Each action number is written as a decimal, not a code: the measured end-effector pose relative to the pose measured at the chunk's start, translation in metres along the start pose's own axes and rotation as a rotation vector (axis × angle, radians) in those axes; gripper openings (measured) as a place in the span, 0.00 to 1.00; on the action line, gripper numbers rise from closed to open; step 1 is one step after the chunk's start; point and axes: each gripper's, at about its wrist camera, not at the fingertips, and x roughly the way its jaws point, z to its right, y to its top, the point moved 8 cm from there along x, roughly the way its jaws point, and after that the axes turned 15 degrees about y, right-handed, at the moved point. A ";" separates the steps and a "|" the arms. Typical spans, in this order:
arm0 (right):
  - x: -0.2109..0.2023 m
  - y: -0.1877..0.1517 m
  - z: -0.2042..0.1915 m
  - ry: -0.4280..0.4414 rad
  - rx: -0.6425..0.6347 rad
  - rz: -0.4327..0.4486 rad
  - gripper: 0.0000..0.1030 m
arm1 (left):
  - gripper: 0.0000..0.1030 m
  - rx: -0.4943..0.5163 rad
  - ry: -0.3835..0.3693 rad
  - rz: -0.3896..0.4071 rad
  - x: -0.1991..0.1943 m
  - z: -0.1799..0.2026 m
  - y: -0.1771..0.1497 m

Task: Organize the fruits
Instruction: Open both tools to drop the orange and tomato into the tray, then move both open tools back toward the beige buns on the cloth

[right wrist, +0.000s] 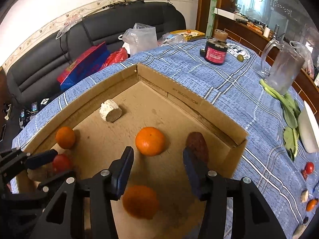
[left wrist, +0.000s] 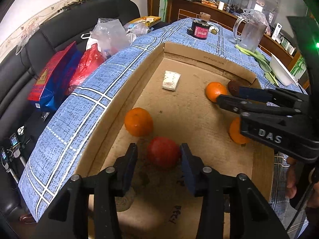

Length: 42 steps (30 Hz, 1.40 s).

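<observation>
A shallow cardboard box (left wrist: 199, 54) (right wrist: 199, 107) lies on the blue checked tablecloth. In the left wrist view my left gripper (left wrist: 159, 153) is open around a red fruit (left wrist: 163, 152) on the box floor, with an orange (left wrist: 139, 121) just beyond. My right gripper (left wrist: 229, 95) (right wrist: 158, 159) is open above the box floor, near an orange (right wrist: 150, 141) and a dark brown fruit (right wrist: 197, 145). Another orange (right wrist: 140, 201) lies below its fingers. A third orange (right wrist: 65, 137) sits by the left wall. The left gripper (right wrist: 49, 165) shows at the red fruit (right wrist: 61, 163).
A white-wrapped cylinder (left wrist: 171, 80) (right wrist: 110, 110) lies in the box. A dark jar (right wrist: 216, 49), a glass pitcher (right wrist: 283, 67), greens (right wrist: 289, 111) and a white dish (right wrist: 309, 129) stand on the table. Small fruits (right wrist: 309, 168) lie at right. Bags fill a black sofa (left wrist: 59, 73).
</observation>
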 end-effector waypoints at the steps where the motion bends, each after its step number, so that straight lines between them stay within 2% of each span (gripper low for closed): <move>1: -0.005 -0.001 0.000 -0.007 0.000 0.007 0.54 | 0.43 0.001 -0.001 0.002 -0.002 -0.001 -0.001; 9: -0.048 -0.021 0.000 -0.028 0.050 0.054 0.54 | 0.58 -0.008 0.037 0.037 -0.019 -0.011 -0.004; 12: -0.067 -0.034 0.001 -0.027 0.073 0.074 0.55 | 0.59 -0.038 0.056 0.045 -0.027 -0.016 -0.005; 14: -0.080 -0.045 0.004 -0.039 0.091 0.081 0.61 | 0.59 -0.060 0.061 0.048 -0.033 -0.018 -0.006; 20: -0.123 -0.089 0.018 -0.069 0.165 0.108 0.62 | 0.60 -0.052 0.061 0.103 -0.063 -0.004 -0.008; 22: -0.137 -0.106 0.026 -0.082 0.197 0.115 0.62 | 0.66 -0.040 0.054 0.126 -0.074 0.007 -0.009; 29: -0.196 -0.178 0.066 -0.161 0.327 0.160 0.62 | 0.67 0.057 -0.014 0.169 -0.104 0.073 -0.015; 31: -0.215 -0.201 0.082 -0.183 0.376 0.176 0.62 | 0.70 0.083 -0.034 0.174 -0.109 0.092 -0.019; 33: -0.231 -0.220 0.096 -0.205 0.415 0.188 0.61 | 0.73 0.110 -0.056 0.176 -0.114 0.116 -0.023; 37: -0.270 -0.262 0.136 -0.252 0.525 0.229 0.61 | 0.74 0.170 -0.091 0.162 -0.118 0.162 -0.034; 42: -0.298 -0.284 0.179 -0.283 0.591 0.265 0.62 | 0.74 0.240 -0.103 0.136 -0.118 0.206 -0.051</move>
